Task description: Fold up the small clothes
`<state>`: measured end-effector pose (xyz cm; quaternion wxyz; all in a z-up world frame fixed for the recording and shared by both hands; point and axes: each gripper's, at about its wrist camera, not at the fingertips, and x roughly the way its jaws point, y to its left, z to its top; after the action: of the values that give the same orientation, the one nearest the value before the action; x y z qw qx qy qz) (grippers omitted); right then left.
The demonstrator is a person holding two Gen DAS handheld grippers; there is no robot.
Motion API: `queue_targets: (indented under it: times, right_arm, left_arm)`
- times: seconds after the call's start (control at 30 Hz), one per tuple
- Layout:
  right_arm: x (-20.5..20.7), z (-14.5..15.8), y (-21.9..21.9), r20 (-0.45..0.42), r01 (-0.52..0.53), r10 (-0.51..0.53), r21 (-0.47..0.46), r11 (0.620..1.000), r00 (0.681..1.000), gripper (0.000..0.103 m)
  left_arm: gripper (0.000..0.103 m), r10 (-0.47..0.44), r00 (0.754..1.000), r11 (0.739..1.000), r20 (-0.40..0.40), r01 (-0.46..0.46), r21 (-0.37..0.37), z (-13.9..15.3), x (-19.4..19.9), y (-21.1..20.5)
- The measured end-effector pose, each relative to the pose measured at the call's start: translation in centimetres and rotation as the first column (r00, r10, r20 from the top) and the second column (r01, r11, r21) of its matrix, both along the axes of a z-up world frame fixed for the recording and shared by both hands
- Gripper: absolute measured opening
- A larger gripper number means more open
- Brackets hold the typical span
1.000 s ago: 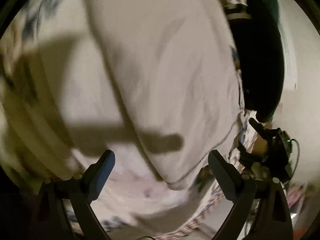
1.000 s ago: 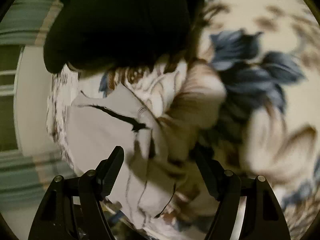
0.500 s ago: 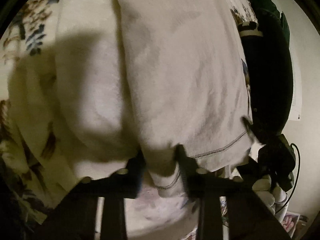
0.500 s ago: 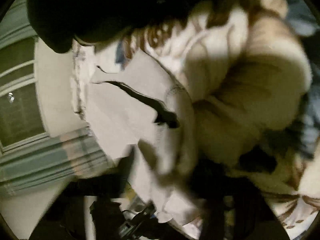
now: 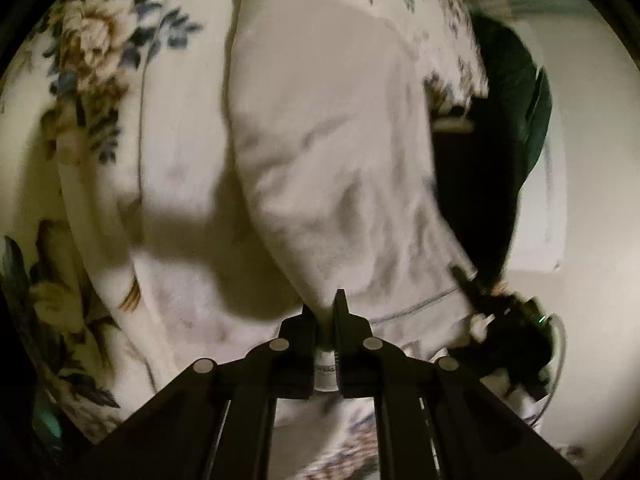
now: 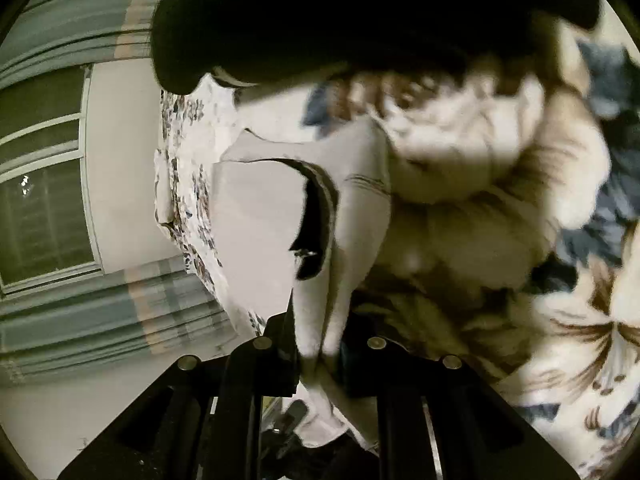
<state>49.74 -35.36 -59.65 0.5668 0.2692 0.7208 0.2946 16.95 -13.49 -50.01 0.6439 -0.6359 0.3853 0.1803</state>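
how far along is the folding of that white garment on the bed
Early. Done: both grippers have hold of the white garment, the left gripper shut on its stitched hem, the right gripper shut on another edge. In hand: the cloth is lifted off the floral bedspread between them. Left: no neat fold shows yet, so the folding itself and setting it down.

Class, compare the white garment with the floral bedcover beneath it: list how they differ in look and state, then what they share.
The white garment is plain; the floral bedcover carries blue and brown flowers.
The garment is pinched by the left gripper and the right gripper; the bedcover lies ungripped.
The garment shows a stitched hem; the bedcover shows none.
Both are pale cloth.
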Motion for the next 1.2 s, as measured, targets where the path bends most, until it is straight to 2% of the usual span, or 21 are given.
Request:
queue_targets:
  times: [0.17, 0.27, 0.33, 0.43, 0.57, 0.6, 0.63, 0.67, 0.73, 0.77, 0.87, 1.0, 1.07, 1.2]
  right_arm:
    - [1.4, 4.1, 4.0, 0.031, -0.011, 0.011, -0.017, 1.0, 0.999, 0.015]
    - [2.9, 5.2, 8.7, 0.038, -0.024, 0.025, -0.028, 0.999, 0.999, 0.015]
    - [4.0, 5.6, 13.3, 0.049, -0.037, 0.04, -0.052, 0.998, 0.998, 0.015]
    - [5.7, 4.6, 20.2, 0.031, -0.049, 0.052, -0.086, 0.995, 0.998, 0.015]
    - [7.5, 1.5, 29.3, -0.011, -0.113, 0.113, -0.135, 0.984, 0.994, 0.019]
    - [7.8, 0.5, 31.0, -0.043, -0.13, 0.125, -0.123, 0.984, 0.991, 0.021]
    - [8.1, -0.1, 32.5, -0.075, -0.147, 0.14, -0.094, 0.985, 0.987, 0.031]
    - [8.1, -0.2, 33.3, -0.085, -0.143, 0.137, -0.06, 0.988, 0.987, 0.047]
    - [8.3, 0.7, 33.2, -0.058, -0.129, 0.128, -0.019, 0.991, 0.99, 0.059]
    - [8.3, 1.5, 32.8, -0.032, -0.131, 0.131, -0.007, 0.991, 0.991, 0.059]
    - [8.1, 2.9, 30.6, 0.039, -0.139, 0.142, -0.076, 0.987, 0.989, 0.059]
    - [7.5, 4.2, 27.1, 0.169, -0.17, 0.22, -0.265, 0.949, 0.961, 0.059]
    - [7.3, 3.4, 25.3, 0.173, -0.17, 0.232, -0.309, 0.935, 0.957, 0.059]
    - [7.5, 0.1, 23.4, 0.132, -0.155, 0.21, -0.339, 0.928, 0.969, 0.059]
  left_arm:
    - [0.005, 0.112, 0.99, 0.993, 0.085, -0.108, -0.048, 1.6, -0.1, 5.5]
    - [0.005, 0.175, 0.979, 0.983, 0.101, -0.168, -0.073, 1.3, 0.0, 9.6]
    - [0.005, 0.2, 0.975, 0.978, 0.101, -0.192, -0.078, 1.0, 0.5, 11.8]
    - [0.005, 0.236, 0.969, 0.97, 0.077, -0.231, -0.074, -0.4, 1.3, 15.6]
    - [0.007, 0.29, 0.956, 0.952, 0.048, -0.283, -0.117, -3.9, 1.5, 20.2]
    - [0.01, 0.316, 0.948, 0.939, 0.037, -0.307, -0.155, -5.1, 0.9, 21.3]
    - [0.011, 0.331, 0.943, 0.931, 0.033, -0.321, -0.177, -5.6, 0.3, 21.8]
    - [0.015, 0.346, 0.938, 0.922, 0.033, -0.333, -0.195, -5.8, -0.6, 22.1]
    - [0.035, 0.357, 0.934, 0.922, 0.011, -0.351, -0.165, -5.3, -2.3, 22.4]
    - [0.046, 0.36, 0.933, 0.923, 0.01, -0.354, -0.148, -4.9, -2.9, 22.3]
    - [0.049, 0.33, 0.944, 0.939, -0.002, -0.328, -0.101, -4.1, -3.6, 21.4]
    - [0.049, 0.228, 0.974, 0.972, -0.016, -0.229, -0.061, -4.0, -1.8, 19.6]
    - [0.049, 0.188, 0.982, 0.982, -0.023, -0.188, -0.028, -4.2, -0.1, 19.2]
    - [0.049, 0.152, 0.988, 0.988, -0.041, -0.151, 0.032, -5.3, 2.9, 19.8]
